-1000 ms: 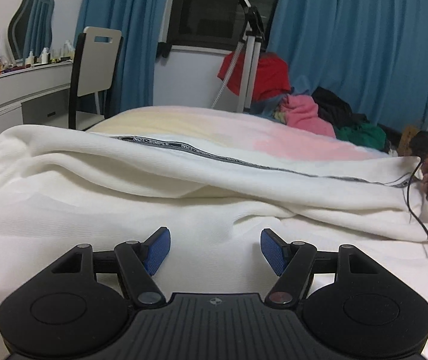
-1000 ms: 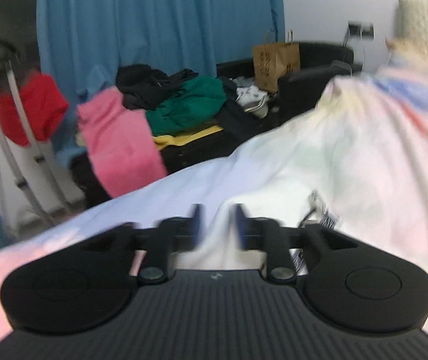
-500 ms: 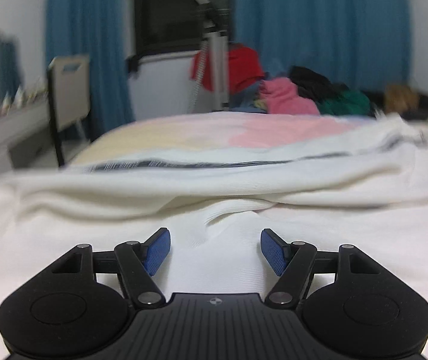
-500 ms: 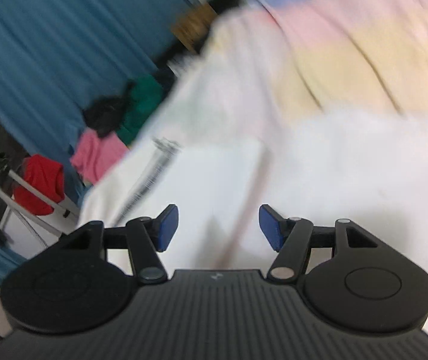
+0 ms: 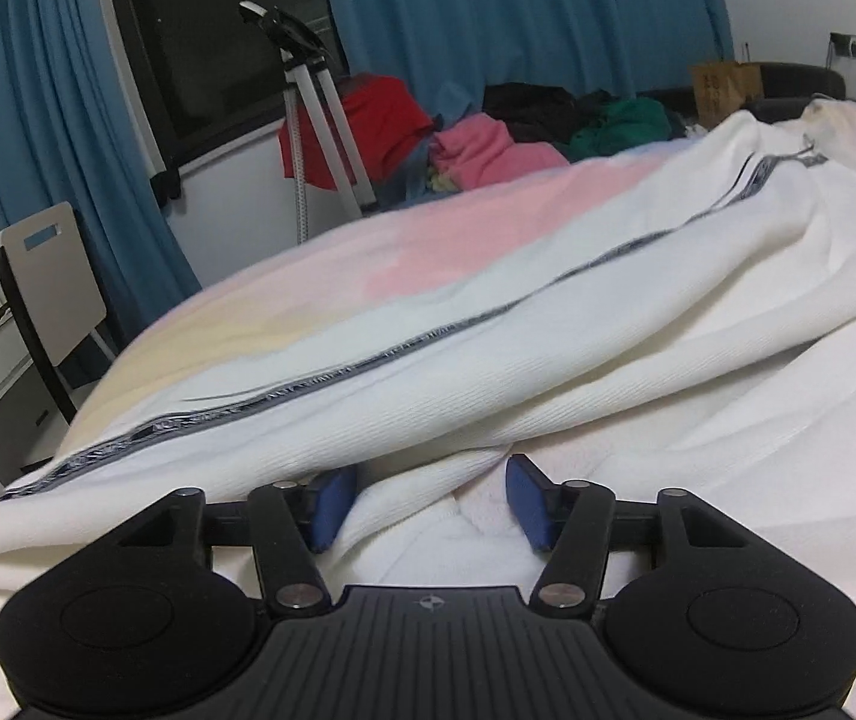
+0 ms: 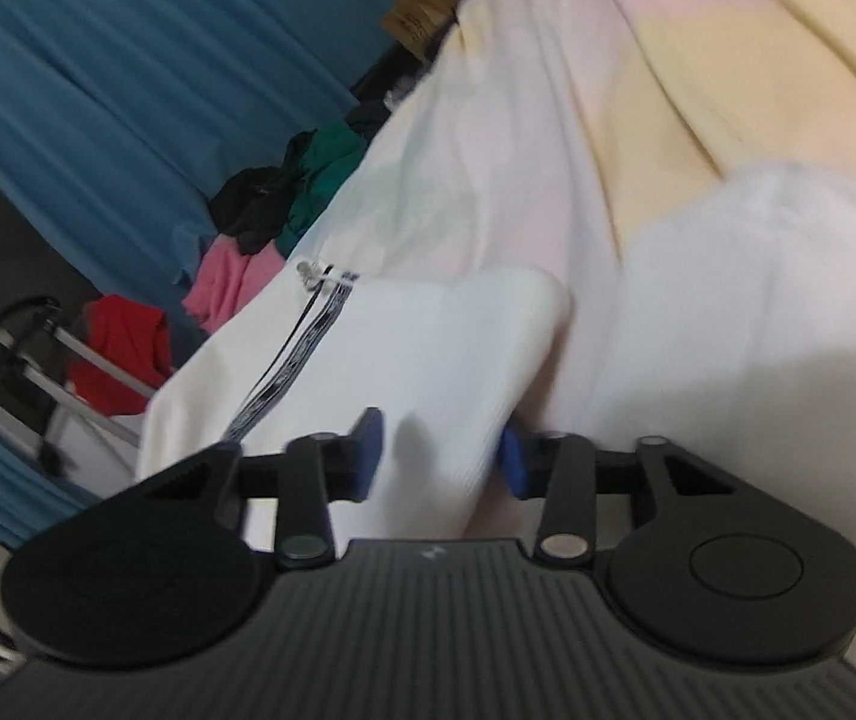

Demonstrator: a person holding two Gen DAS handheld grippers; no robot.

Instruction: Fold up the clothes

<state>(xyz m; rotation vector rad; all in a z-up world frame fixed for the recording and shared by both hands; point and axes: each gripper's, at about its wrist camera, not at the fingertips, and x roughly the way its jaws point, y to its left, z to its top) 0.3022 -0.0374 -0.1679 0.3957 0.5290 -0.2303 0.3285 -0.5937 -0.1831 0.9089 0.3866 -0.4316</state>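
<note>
- The white garment (image 5: 548, 372) lies spread across the bed (image 5: 404, 252), one long fold with a dark stripe doubled over itself.
- The left gripper (image 5: 428, 501) has its fingers spread around a ridge of cloth, not clamped.
- The right gripper (image 6: 437, 456) straddles a fold, fingers apart; contact is blurred.
- Risk: closing on a single layer would drag the fold askew.
- No containers show; other clothes (image 5: 488, 150) are heaped beyond the bed.

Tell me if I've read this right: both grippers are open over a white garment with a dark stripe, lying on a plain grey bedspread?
Not quite. The bedspread isn't plain grey; the left wrist view shows pastel pink and yellow patches. The rest holds: the left gripper and right gripper are open at the striped white garment.
</note>
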